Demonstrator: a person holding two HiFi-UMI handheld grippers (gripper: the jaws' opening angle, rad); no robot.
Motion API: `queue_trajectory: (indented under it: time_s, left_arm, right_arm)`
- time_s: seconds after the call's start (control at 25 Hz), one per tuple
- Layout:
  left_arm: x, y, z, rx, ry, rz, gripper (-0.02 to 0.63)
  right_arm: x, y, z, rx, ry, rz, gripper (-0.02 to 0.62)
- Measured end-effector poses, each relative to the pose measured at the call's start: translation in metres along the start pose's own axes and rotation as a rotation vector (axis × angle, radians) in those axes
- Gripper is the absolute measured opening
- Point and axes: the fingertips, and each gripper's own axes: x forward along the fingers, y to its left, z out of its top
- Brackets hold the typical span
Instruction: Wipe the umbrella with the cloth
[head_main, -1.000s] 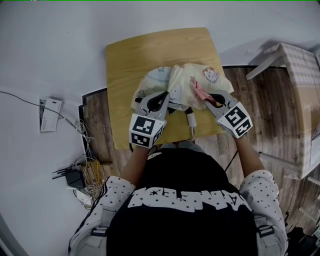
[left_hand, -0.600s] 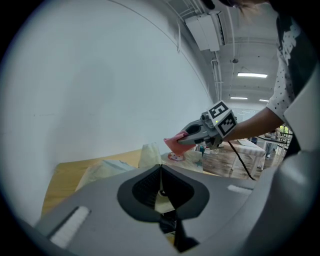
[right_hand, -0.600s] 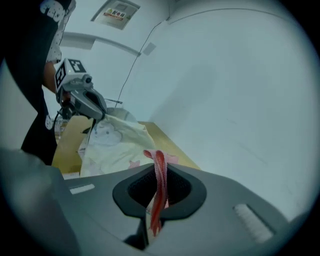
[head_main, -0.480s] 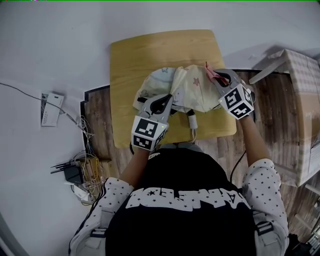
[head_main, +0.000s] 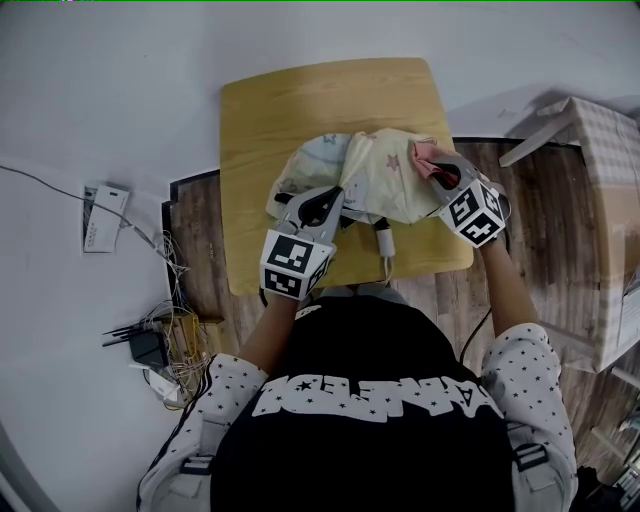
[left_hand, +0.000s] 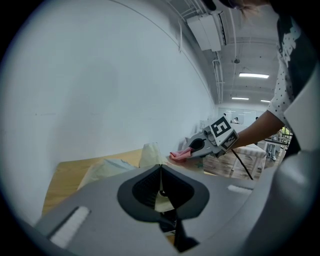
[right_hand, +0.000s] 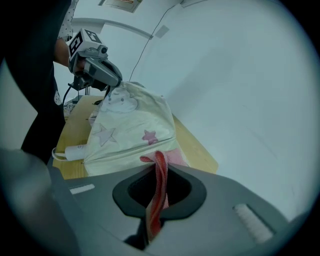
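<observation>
While it lies collapsed on the wooden bench (head_main: 300, 110), the umbrella (head_main: 385, 180) shows pale cream fabric and a white handle (head_main: 384, 243) toward the person. Only the right gripper view shows its pink stars and faint cartoon print. The left gripper (left_hand: 160, 170) has its fingers together on a fold of umbrella fabric. The right gripper (head_main: 432, 168) has its fingers clamped on the pink cloth (right_hand: 161, 185), which lies against the canopy's right side.

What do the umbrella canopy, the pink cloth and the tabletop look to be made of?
The umbrella: thin matte fabric, probably synthetic; it creases and folds softly. The cloth: soft textile, possibly microfibre; it hangs limp and twisted. The table: light wood or wood-look laminate, smooth, with faint grain.
</observation>
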Motion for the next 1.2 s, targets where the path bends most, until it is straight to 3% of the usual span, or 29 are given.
queue_trajectory:
  time_s: [1.0, 1.2]
  left_arm:
    - [-0.003, -0.009, 0.001, 0.000, -0.013, -0.028, 0.003]
    - [-0.003, -0.010, 0.004, -0.001, -0.024, -0.031, 0.003]
  right_arm:
    - [-0.023, 0.063, -0.042, 0.114, 0.049, 0.076, 0.023]
    - [-0.030, 0.057, -0.030, 0.179, -0.022, 0.054, 0.023]
